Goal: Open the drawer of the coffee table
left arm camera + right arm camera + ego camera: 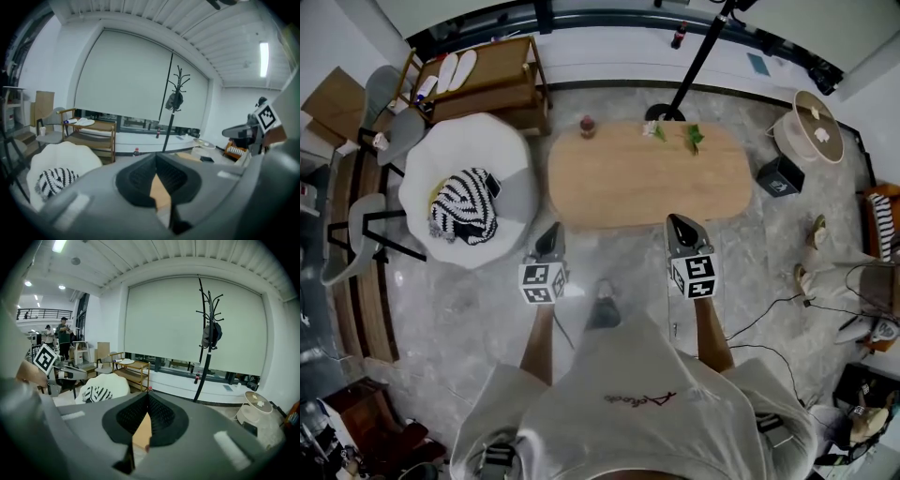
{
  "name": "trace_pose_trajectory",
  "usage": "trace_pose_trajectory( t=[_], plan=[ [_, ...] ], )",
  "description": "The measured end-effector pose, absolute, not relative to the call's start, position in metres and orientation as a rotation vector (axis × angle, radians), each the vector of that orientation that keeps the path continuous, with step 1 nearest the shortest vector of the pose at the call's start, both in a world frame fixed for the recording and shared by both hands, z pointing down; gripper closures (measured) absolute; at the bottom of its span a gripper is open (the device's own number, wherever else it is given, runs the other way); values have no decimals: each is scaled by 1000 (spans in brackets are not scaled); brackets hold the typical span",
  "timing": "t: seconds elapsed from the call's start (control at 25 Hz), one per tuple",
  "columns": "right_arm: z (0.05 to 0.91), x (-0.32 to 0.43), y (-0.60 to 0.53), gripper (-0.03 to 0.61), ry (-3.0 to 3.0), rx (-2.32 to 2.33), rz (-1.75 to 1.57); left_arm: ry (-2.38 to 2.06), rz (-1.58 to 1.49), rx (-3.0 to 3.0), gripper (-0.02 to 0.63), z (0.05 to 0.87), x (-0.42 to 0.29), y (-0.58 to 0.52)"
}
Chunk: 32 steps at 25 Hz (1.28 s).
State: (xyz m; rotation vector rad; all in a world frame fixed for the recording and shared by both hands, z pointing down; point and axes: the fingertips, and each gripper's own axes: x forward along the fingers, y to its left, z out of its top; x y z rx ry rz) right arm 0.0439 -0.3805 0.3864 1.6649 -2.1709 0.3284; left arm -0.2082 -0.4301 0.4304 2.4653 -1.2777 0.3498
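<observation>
Since no drawer front shows from above, the left gripper [551,232] and right gripper [679,223] hover at the counter's [647,183] near edge, fingers together and empty, probably seeking it.

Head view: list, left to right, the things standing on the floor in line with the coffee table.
White armchair with a striped cushion on it → coffee table → black box.

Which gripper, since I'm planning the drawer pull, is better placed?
Right, probably: the right gripper hangs at the near edge of the coffee table; the left gripper sits off its corner. No drawer shows.
</observation>
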Motion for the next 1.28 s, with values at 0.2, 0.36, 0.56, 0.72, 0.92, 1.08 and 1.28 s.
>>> trace_pose_trajectory(
  t=[0.2,0.36,0.56,0.72,0.92,1.08,1.28],
  plan=[
    [414,46,-363,575,-2162,1650,383,-1269,383,2429,615,458,-203,-415],
    [431,56,-339,575,-2156,1636,431,-1271,413,2416,615,469,-194,-394],
    [448,62,-302,575,-2185,1607,453,-1302,438,2410,615,475,-188,-354],
    [462,65,-263,577,-2217,1578,464,-1331,461,2399,614,483,-182,-309],
    [494,76,-202,575,-2222,1549,520,-1352,483,2364,615,507,-173,-247],
    [511,73,-183,575,-2206,1530,557,-1338,495,2339,615,525,-174,-229],
    [534,73,-192,575,-2186,1531,571,-1309,497,2330,615,556,-173,-240]
  ],
)
